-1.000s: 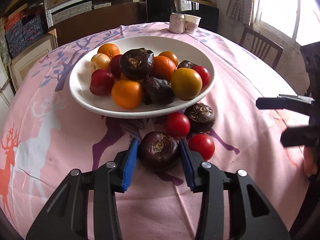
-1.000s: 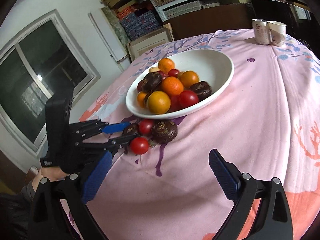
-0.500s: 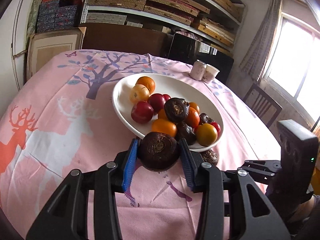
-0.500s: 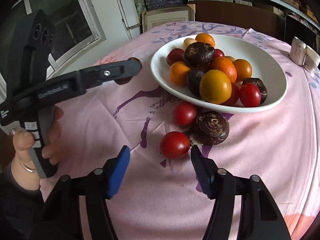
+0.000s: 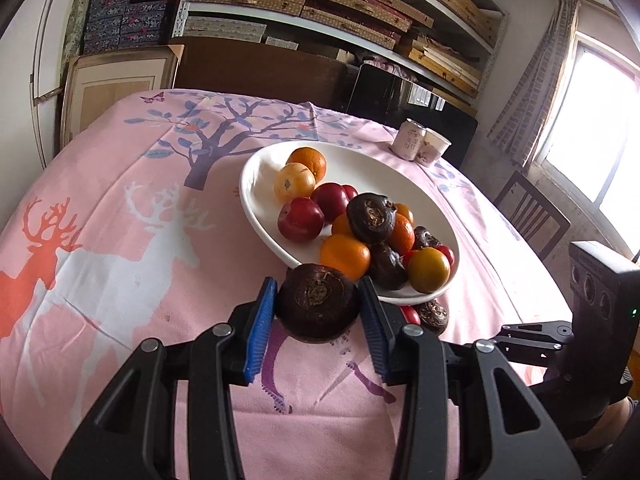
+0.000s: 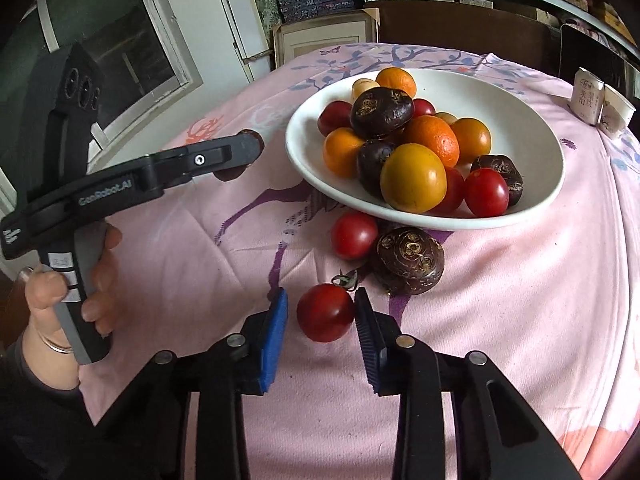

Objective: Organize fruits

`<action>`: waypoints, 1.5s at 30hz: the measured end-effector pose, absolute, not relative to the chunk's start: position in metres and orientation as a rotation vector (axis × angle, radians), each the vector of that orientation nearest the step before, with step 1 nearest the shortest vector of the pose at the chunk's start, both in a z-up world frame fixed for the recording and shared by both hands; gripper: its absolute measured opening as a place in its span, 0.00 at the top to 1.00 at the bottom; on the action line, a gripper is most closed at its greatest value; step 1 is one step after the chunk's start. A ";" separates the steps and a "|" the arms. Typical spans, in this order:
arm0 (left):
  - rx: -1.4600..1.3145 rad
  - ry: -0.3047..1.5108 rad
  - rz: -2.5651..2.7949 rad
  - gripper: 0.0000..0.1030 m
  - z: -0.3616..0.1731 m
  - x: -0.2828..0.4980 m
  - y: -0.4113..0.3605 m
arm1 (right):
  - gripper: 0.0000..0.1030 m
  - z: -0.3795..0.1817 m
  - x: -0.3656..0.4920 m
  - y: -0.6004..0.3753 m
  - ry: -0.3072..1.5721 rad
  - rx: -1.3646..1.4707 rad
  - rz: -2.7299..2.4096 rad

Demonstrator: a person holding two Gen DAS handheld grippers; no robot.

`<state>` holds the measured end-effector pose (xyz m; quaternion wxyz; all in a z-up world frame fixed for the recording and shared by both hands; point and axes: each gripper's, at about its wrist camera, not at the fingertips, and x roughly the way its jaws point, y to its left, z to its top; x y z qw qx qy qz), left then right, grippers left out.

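Open cloth (image 6: 192, 256) left of plate (image 6: 532, 184), loose tomato (image 6: 354, 235) and chestnut (image 6: 411, 260) (touching) crowding its near rim

A home dining room: round table under a pink deer-print tablecloth (image 5: 120, 240), wooden chair (image 5: 528, 216) beside a curtained window (image 5: 600, 120), wall shelves (image 5: 360, 20) stacked with boxes, and a white bowl (image 6: 520, 128) of fruit
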<state>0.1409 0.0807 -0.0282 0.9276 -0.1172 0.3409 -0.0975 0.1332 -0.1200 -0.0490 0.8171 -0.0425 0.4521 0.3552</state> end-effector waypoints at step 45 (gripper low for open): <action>-0.019 0.764 -0.163 0.59 -0.021 0.111 0.065 | 0.74 0.022 0.172 -0.162 0.788 -0.026 0.747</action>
